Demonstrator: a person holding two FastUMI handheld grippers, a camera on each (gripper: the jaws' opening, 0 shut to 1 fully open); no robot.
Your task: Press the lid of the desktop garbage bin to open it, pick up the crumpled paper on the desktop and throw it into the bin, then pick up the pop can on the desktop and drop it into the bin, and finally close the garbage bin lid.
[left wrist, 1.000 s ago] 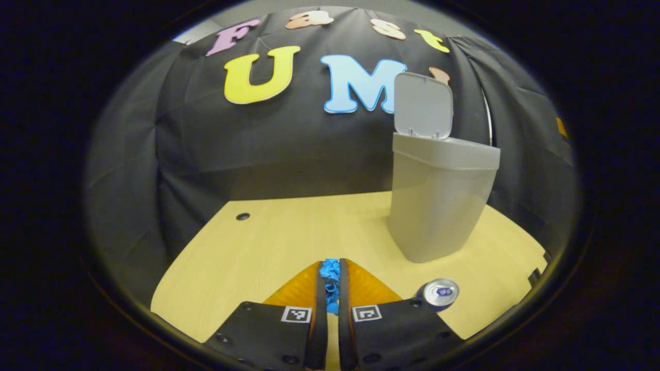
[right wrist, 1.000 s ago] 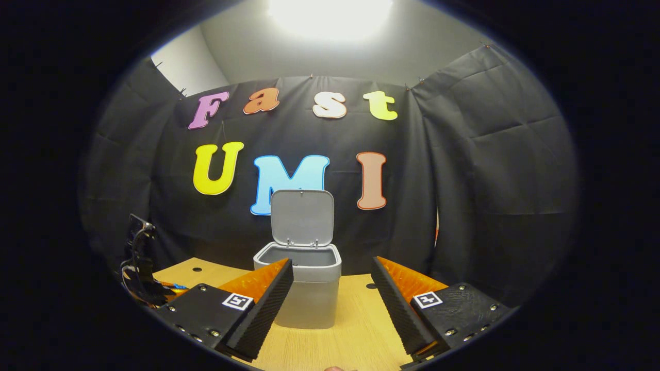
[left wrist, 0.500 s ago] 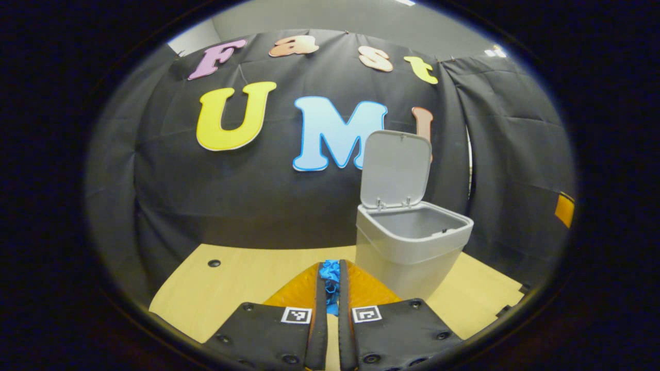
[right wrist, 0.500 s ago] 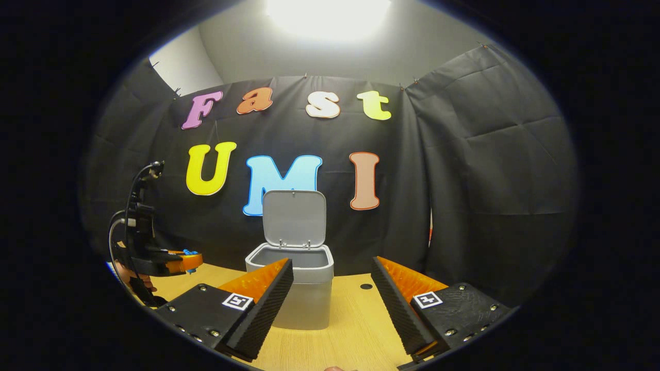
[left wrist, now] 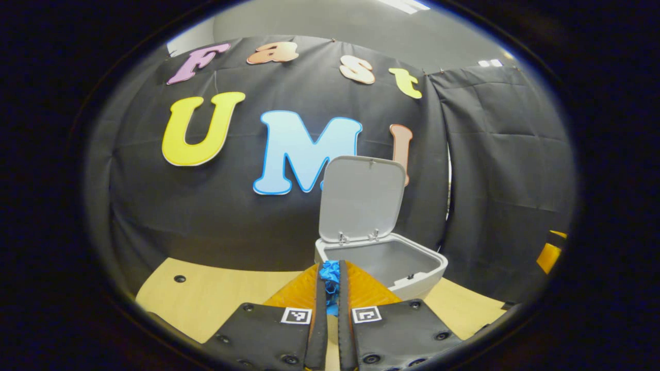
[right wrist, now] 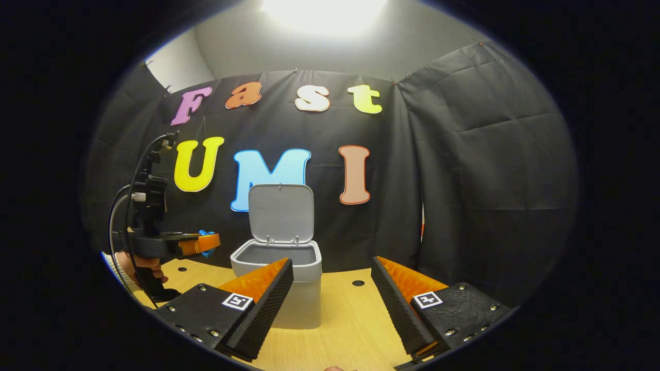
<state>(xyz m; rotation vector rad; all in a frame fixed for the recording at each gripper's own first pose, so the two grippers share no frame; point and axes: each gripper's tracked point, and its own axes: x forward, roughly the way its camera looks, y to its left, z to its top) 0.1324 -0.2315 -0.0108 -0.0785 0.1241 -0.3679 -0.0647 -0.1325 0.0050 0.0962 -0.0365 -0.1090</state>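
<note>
Nearest in the left gripper view: left gripper (left wrist: 330, 281), jaws drawn narrow and clamped on the crumpled paper (left wrist: 330, 275), a blue wad pinched between both fingers and protruding at the fingertips. Raised above the table (left wrist: 216, 301), a light wood surface with a small dark hole (left wrist: 179, 279) toward its far left. Just beyond the fingertips: garbage bin (left wrist: 412, 281), grey, its near rim immediately behind the held paper, its interior open to view. Lid (left wrist: 362, 200) hinged at the rear edge and standing upright. Behind the bin: black cloth wall (left wrist: 490, 154).

Nearest in the right gripper view: right gripper (right wrist: 332, 286), jaws spread wide, nothing between the fingers, held above the table (right wrist: 345, 324). Between and beyond the fingers: garbage bin (right wrist: 294, 304), partly hidden by the left-hand finger, mouth open, lid (right wrist: 281, 213) upright at the back. Small dark hole (right wrist: 358, 283) in the tabletop to the right of the bin. To the left of the bin, at about rim height: left gripper (right wrist: 209, 242), fingertips pointed toward the bin but short of its rim, crumpled paper (right wrist: 208, 233) visible as a blue scrap at the tips. Hand (right wrist: 139, 265) wrapped around that gripper's grip below, cable (right wrist: 121, 216) looping up along its body. Farthest: black cloth wall (right wrist: 490, 154), with a bright ceiling light (right wrist: 325, 7) above.

Pop can: position cannot be told.
</note>
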